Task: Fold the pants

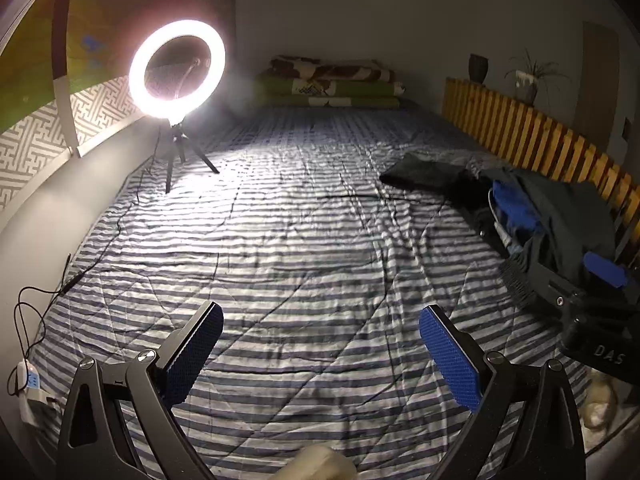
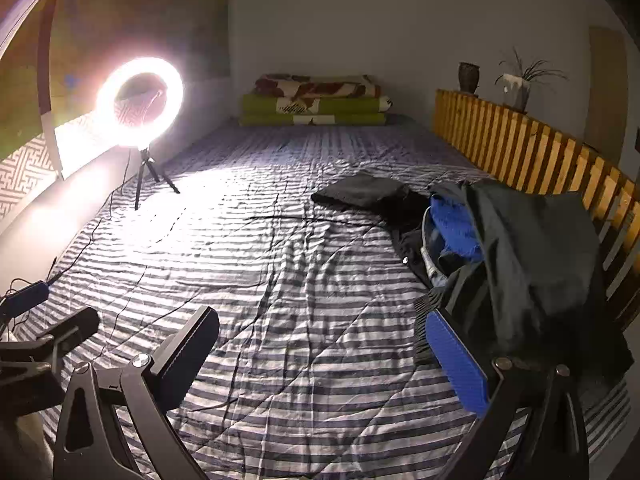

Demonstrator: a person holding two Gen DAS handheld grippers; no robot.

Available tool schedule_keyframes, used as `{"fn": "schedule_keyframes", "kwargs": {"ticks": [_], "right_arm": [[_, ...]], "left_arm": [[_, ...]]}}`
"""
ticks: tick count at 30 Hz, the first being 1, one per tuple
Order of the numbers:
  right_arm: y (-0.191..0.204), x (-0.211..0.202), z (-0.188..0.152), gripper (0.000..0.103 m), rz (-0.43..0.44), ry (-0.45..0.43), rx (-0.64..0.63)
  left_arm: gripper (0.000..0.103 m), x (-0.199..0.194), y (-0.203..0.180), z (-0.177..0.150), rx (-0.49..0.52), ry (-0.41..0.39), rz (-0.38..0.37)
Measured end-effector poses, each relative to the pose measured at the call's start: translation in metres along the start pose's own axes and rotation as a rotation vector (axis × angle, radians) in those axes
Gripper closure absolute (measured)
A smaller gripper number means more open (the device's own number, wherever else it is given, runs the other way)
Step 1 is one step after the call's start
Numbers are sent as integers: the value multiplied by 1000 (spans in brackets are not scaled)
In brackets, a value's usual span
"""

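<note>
A crumpled heap of dark clothes point(image 2: 532, 252) lies at the right edge of the striped bed, also seen as the heap point(image 1: 560, 216). Something bright blue point(image 2: 456, 224) is mixed into it. A folded dark garment point(image 2: 364, 192) lies flat just beyond the heap, and shows as the folded piece point(image 1: 424, 174). My right gripper point(image 2: 320, 356) is open over the bedcover with nothing between its fingers. Its right finger point(image 2: 456, 360) sits against the heap's near edge. My left gripper point(image 1: 320, 348) is open and empty over the middle of the bed, left of the heap.
A lit ring light point(image 1: 176, 66) on a small tripod stands at the bed's left side, with cables point(image 1: 80, 276) trailing to a power strip point(image 1: 30, 384). Folded blankets point(image 2: 316, 100) lie at the far end. A wooden slat rail point(image 2: 540, 156) with pots lines the right side.
</note>
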State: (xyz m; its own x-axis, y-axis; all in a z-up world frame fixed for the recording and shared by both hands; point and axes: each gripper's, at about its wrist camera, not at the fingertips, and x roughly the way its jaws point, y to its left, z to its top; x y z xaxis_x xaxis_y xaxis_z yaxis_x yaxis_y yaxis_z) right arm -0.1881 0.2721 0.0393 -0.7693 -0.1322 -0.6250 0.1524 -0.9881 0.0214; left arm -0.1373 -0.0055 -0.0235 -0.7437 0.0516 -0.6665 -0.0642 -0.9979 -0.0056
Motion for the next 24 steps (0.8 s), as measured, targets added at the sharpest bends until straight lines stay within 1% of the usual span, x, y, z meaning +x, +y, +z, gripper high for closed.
{"fn": "schedule_keyframes", "kwargs": {"ticks": [2, 4, 8, 13, 19, 24], "right_arm": [[1, 3, -3, 1, 0, 9, -8], [1, 5, -6, 1, -4, 14, -11], [-2, 10, -11, 1, -6, 35, -4], [-6, 14, -15, 1, -15, 46, 4], [-3, 13, -19, 1, -11, 48, -12], [-7, 15, -19, 1, -12, 55, 6]], "left_arm": [[3, 9, -1, -5, 2, 31, -9], [7, 15, -3, -9, 15, 49, -16], [7, 17, -8, -15, 35, 32, 4], [7, 20, -8, -14, 20, 39, 1], [7, 18, -10, -13, 24, 27, 1], [7, 22, -11, -12, 21, 37, -1]]}}
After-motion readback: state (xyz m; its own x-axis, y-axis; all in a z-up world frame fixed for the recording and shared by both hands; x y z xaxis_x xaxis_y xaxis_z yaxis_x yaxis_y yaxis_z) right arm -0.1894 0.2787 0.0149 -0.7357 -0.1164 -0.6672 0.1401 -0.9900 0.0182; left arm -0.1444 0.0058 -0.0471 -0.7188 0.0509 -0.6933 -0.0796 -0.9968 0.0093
